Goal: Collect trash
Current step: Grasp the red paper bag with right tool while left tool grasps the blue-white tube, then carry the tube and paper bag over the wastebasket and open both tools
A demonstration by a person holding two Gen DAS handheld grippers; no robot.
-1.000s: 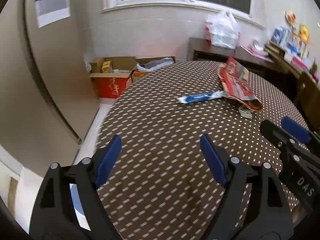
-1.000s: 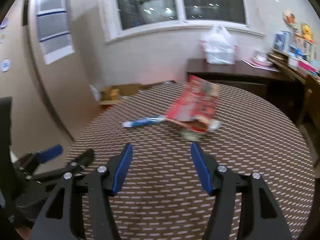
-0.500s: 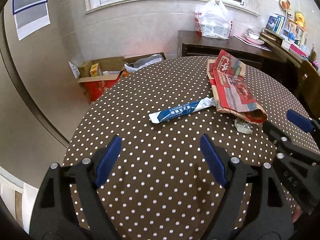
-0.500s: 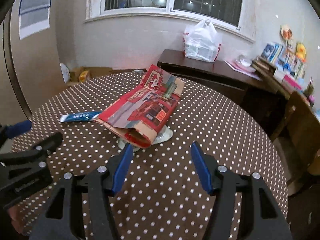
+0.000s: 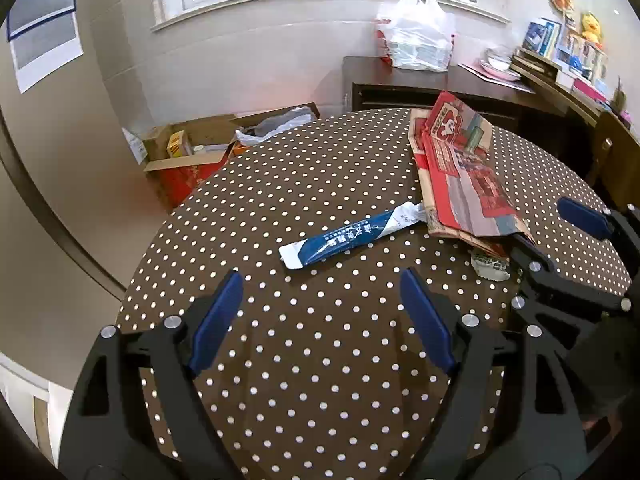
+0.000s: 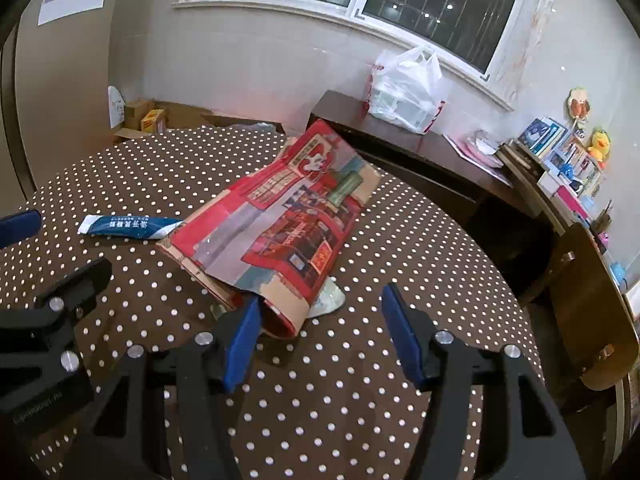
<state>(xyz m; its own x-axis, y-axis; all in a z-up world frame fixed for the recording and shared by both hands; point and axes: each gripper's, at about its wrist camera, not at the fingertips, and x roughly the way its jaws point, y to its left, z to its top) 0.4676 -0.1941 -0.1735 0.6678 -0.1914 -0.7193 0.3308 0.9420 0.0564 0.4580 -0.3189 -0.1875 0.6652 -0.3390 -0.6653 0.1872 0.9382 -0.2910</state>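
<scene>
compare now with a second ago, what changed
Both grippers came in over the table toward the trash. The right gripper has reached the near end of the red bag, its jaws just closing a little, nothing gripped. The left gripper faces the blue wrapper, open and empty. Trash hasn't moved.

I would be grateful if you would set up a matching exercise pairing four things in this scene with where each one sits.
Things:
1. blue and white sachet
2. red paper bag
3. white plastic bag
4. cardboard boxes

Places:
A. on the dark sideboard under the window
B. on the floor beyond the table
C. flat on the polka-dot tablecloth, ahead of the left gripper
D. lying on the table, its near end between the right gripper's fingers

Pairs: 1-C, 2-D, 3-A, 4-B
</scene>
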